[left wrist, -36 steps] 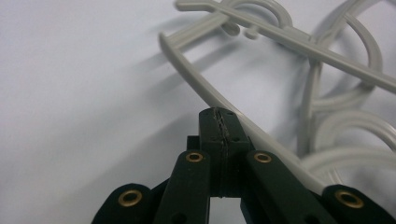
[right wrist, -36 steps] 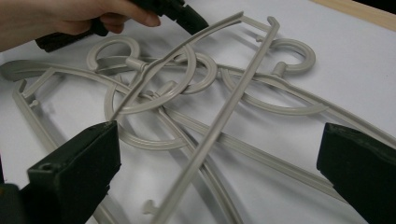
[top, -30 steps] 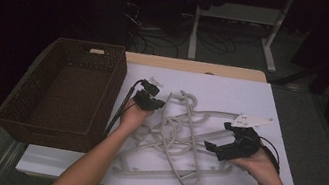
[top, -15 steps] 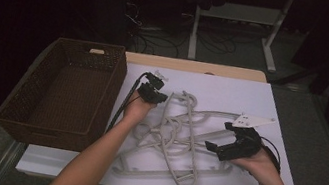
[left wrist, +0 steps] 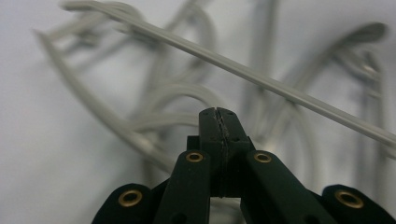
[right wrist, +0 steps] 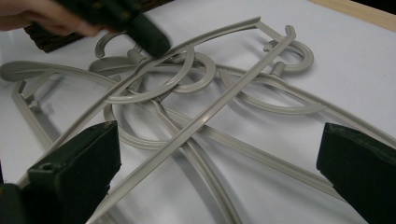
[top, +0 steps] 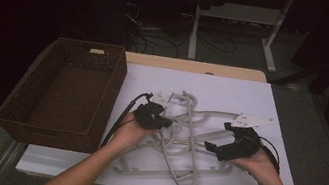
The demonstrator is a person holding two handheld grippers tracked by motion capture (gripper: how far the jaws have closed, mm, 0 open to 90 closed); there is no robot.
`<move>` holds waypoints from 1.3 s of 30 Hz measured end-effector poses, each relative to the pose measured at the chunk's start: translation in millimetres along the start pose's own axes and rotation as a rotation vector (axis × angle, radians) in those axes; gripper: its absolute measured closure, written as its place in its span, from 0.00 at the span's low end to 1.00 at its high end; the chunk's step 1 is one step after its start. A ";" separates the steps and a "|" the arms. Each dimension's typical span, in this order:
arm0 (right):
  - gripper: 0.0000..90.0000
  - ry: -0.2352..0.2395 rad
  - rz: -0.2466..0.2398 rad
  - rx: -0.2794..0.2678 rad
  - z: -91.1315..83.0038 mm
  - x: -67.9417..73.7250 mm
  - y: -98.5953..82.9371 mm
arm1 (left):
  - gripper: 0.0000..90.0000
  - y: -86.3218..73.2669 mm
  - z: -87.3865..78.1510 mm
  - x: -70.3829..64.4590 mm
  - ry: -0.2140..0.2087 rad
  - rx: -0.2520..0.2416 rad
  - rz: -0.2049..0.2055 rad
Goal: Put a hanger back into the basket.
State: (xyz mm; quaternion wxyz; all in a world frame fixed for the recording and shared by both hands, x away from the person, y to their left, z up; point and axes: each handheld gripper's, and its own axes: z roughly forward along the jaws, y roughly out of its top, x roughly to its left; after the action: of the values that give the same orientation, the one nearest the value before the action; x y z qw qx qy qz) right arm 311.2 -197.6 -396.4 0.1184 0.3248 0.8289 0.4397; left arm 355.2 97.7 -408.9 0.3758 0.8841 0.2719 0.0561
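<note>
Where tangled: grey plastic hangers [top: 184, 141] | thin, curved hooks | overlapping

My forearms are bare, with no sleeves down to the wrist. My left claw [top: 163, 122] is matt black plastic, its two jaws flat, angular bars with small dimples near the tips. Brass-coloured rivets sit in the black linkage arms behind them. A black cable trails from it. My right claw [top: 209, 146] is the same black build, with broad, blocky jaws whose faces look slightly rough. A black cable runs from it along my wrist. Each claw carries a pale grey three-cornered plate on top; the right one bears small dark markings.
</note>
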 end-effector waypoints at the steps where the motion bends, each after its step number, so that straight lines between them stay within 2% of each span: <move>1: 0.00 0.000 0.000 0.002 0.4 0.0 -0.1 | 1.00 -2.4 -0.2 -5.6 -0.015 0.002 0.004; 3: 0.00 0.000 -0.001 0.003 0.6 0.1 -0.1 | 1.00 -7.5 0.3 -17.5 -0.038 0.011 0.021; 5: 0.00 -0.001 -0.002 0.004 0.9 0.0 -0.1 | 1.00 -11.7 1.8 -25.0 -0.038 0.028 0.039; 8: 0.00 -0.003 -0.003 0.006 0.9 0.2 -0.3 | 1.00 -15.9 0.9 -26.3 0.007 0.024 0.040; 10: 0.00 -0.005 -0.004 0.005 0.7 0.3 -0.4 | 1.00 -16.4 -1.5 -21.3 0.033 0.016 0.027; 11: 0.00 -0.005 -0.004 0.005 0.7 0.3 -0.4 | 1.00 -16.4 -1.5 -21.3 0.033 0.016 0.027; 12: 0.00 -0.005 -0.003 0.007 0.9 -0.1 -0.5 | 0.92 -13.7 -4.4 -9.8 0.077 0.001 -0.006; 13: 0.00 -0.005 -0.003 0.008 1.1 -0.2 -0.6 | 0.85 -13.7 -4.4 -9.8 0.077 0.001 -0.006; 14: 0.00 -0.005 -0.003 0.008 1.1 -0.2 -0.6 | 0.85 -12.5 -4.1 -6.8 0.098 -0.005 -0.014; 16: 0.00 -0.004 -0.004 0.009 1.3 0.0 -0.5 | 0.79 -9.7 -3.4 -0.7 0.120 0.002 -0.025; 21: 0.00 -0.008 -0.002 0.009 1.0 -0.4 -0.8 | 0.60 -5.1 4.0 14.1 0.174 0.024 -0.065; 24: 0.00 -0.008 -0.002 0.010 0.6 -0.8 -1.1 | 0.55 -4.2 11.5 26.8 0.181 0.053 -0.102; 25: 0.00 -0.008 -0.002 0.010 0.6 -0.8 -1.1 | 0.55 -4.2 11.5 26.8 0.181 0.053 -0.102; 26: 0.00 -0.009 -0.003 0.010 0.5 -1.2 -1.3 | 0.54 -3.7 15.0 30.9 0.171 0.073 -0.119; 28: 0.00 -0.009 -0.003 0.010 0.3 -1.3 -1.4 | 0.52 -4.1 17.6 32.3 0.154 0.090 -0.126; 34: 0.00 -0.010 -0.002 0.011 0.4 -1.4 -1.4 | 0.49 -4.2 23.7 32.5 0.141 0.126 -0.123; 36: 0.00 -0.010 -0.006 0.013 1.0 -0.5 -1.2 | 0.45 -4.3 28.8 32.6 0.172 0.154 -0.114; 37: 0.00 -0.011 -0.009 0.015 1.1 0.1 -1.1 | 0.45 -4.3 32.4 33.4 0.190 0.172 -0.093; 39: 0.00 -0.011 -0.008 0.015 1.1 0.1 -1.1 | 0.47 -4.0 32.8 33.9 0.195 0.174 -0.091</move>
State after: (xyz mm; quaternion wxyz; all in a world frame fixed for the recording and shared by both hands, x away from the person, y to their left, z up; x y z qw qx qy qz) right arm 311.1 -197.3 -397.9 0.1223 0.3247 0.8329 0.4312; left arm 392.1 96.9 -438.5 0.2717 0.8904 0.3508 0.1011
